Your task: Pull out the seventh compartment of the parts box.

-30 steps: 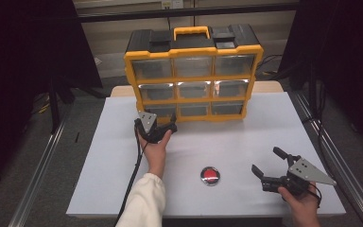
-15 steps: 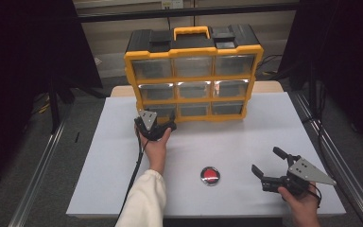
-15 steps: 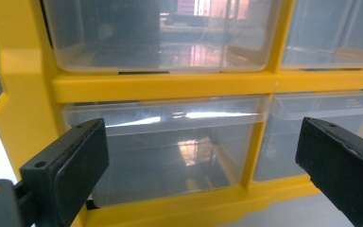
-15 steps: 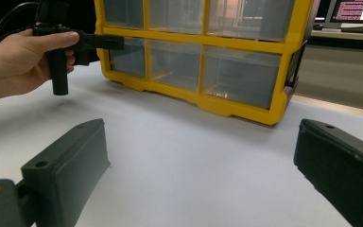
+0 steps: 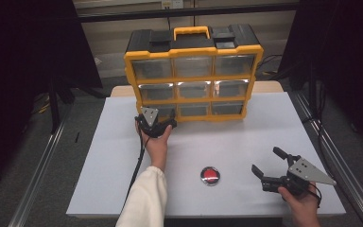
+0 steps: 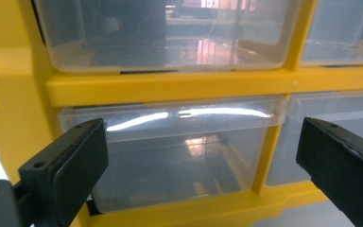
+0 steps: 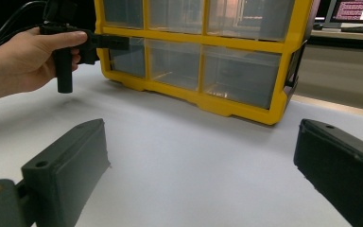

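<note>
A yellow organizer cabinet [image 5: 193,75] with clear drawers stands at the back of the white table [image 5: 99,161]. My left gripper [image 5: 163,119] is open right in front of its bottom-left drawer [image 6: 184,151], with one jaw on each side of the drawer front and nothing held. The drawer is closed and looks empty. My right gripper [image 5: 265,159] hovers open near the table's front right, pointing toward the cabinet [image 7: 189,43]. In the right gripper view the left gripper [image 7: 108,42] is seen at the cabinet's lower corner. A red round button-like disc [image 5: 210,175] lies at front centre.
A black cable [image 5: 137,165] trails from the left gripper along the sleeve. Metal rails [image 5: 42,165] run beside the table on both sides. Bare white tabletop [image 7: 184,156] lies between the right gripper and the cabinet.
</note>
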